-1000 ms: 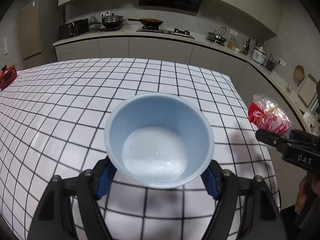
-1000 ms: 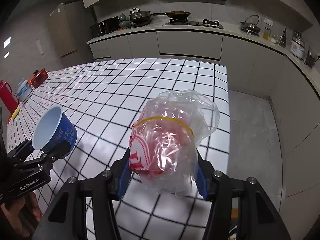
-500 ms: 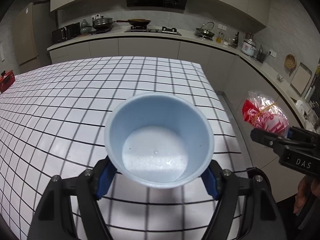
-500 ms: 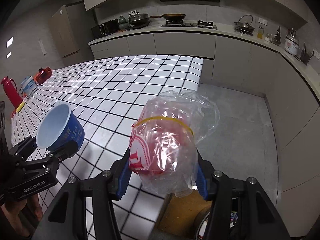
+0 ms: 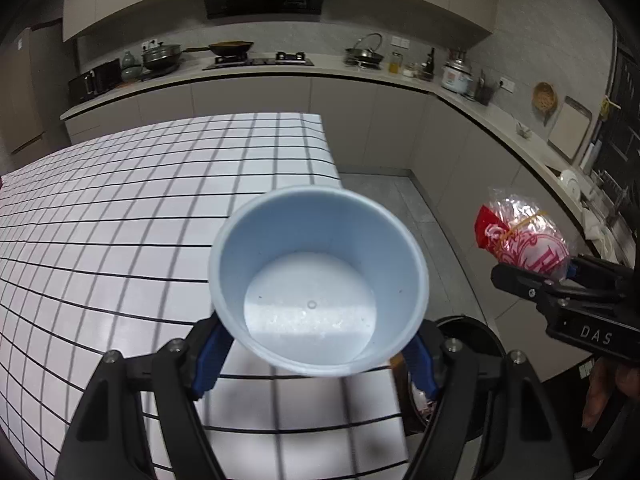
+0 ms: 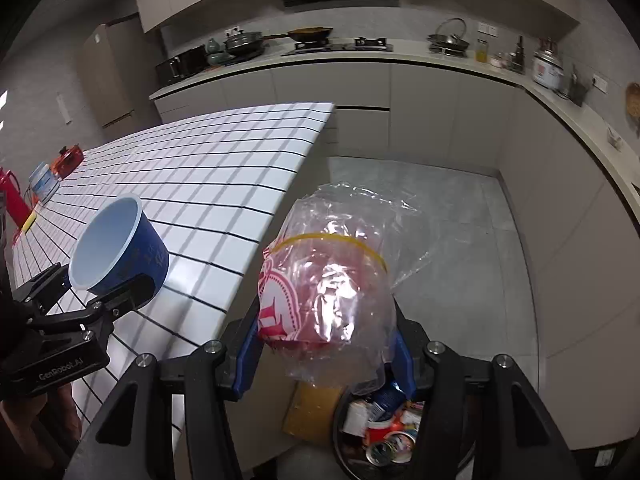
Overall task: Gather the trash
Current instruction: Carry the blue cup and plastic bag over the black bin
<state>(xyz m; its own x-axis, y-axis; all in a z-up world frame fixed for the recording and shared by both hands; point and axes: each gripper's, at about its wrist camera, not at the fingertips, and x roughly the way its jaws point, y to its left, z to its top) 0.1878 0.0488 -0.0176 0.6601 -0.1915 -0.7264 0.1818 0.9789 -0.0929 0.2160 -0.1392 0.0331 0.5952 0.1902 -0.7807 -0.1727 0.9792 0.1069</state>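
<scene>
My left gripper [image 5: 316, 356] is shut on an empty blue paper cup [image 5: 316, 292], held over the right edge of the tiled table [image 5: 120, 208]. The cup also shows in the right wrist view [image 6: 116, 244]. My right gripper [image 6: 324, 356] is shut on a clear plastic bag with a red and white wrapper [image 6: 328, 292], held above a black trash bin [image 6: 380, 436] on the floor. The bag also shows in the left wrist view [image 5: 520, 240], right of the cup. The bin [image 5: 468, 380] lies below and behind the cup.
The bin holds cans and wrappers. A brown cardboard piece [image 6: 312, 412] lies beside it on the grey floor. A red bottle [image 6: 12, 196] and containers stand at the table's far left. Kitchen counters [image 6: 440, 64] run along the back and right.
Both grippers have moved right, off the table edge, carrying the cup and the bag. The trash bin has come into view below them.
</scene>
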